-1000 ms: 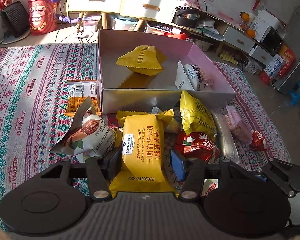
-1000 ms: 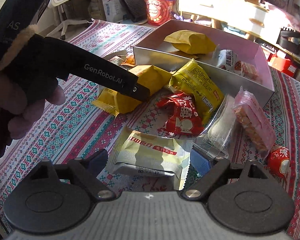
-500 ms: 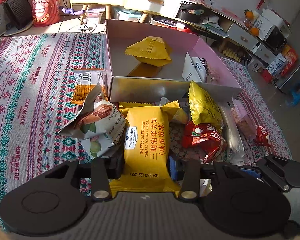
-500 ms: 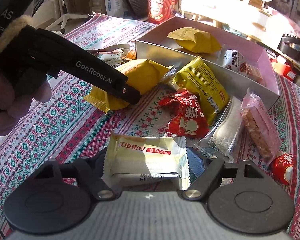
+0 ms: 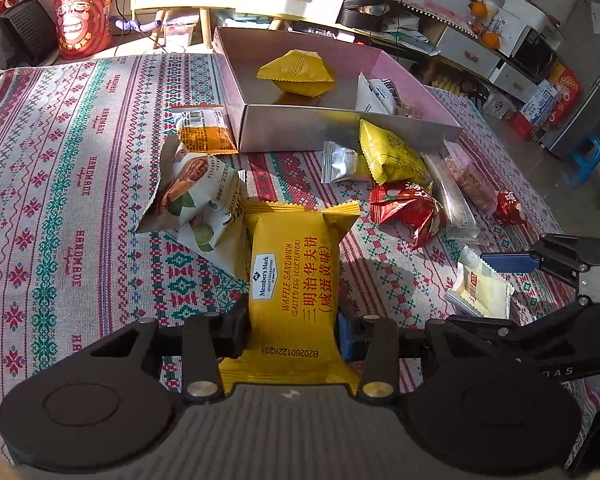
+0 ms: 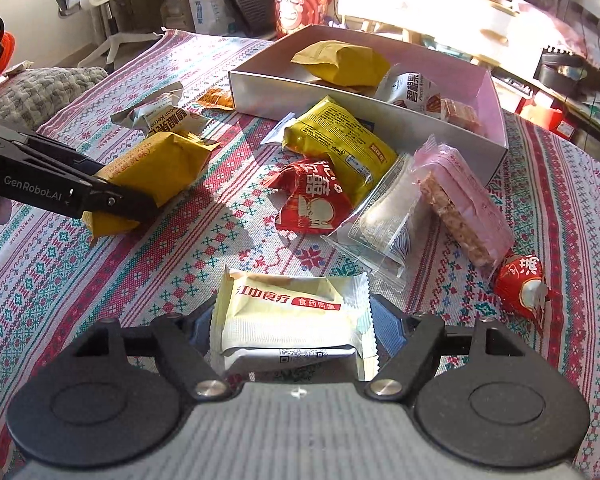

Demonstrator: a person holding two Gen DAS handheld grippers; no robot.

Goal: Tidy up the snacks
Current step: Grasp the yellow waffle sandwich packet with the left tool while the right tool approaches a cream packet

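Snacks lie in a loose heap on the patterned cloth (image 5: pixel 72 152), just in front of the near wall of the open box (image 5: pixel 340 126), presumably so each can go over that wall in a short carry. Two packets are already inside: a yellow pouch (image 5: pixel 298 72) toward the far left corner, a white pecan packet (image 5: pixel 378 94) against the right wall.

Left gripper (image 5: pixel 292 326): fingers drawn in on both long sides of the yellow waffle sandwich pack (image 5: pixel 290 276), pads pressed to the wrapper. In the right wrist view the pack looks tilted, far end up, near end on or close to the cloth. Grip sits low on the pack, likely to keep the crimped ends free.

Right gripper (image 6: pixel 292 326): fingers closed to the width of the cream-white packet (image 6: pixel 292 314), contacting its side seams; whether it is lifted off the cloth cannot be told.

Remaining on the cloth near the box's front wall: yellow packet (image 6: pixel 340 148), red packet (image 6: pixel 310 200), clear-wrapped bar (image 6: pixel 384 220), pink-wrapped bar (image 6: pixel 464 204), small red candy (image 6: pixel 522 280) toward the right edge, green-and-white pecan packet (image 5: pixel 198 204), orange packet (image 5: pixel 202 132).
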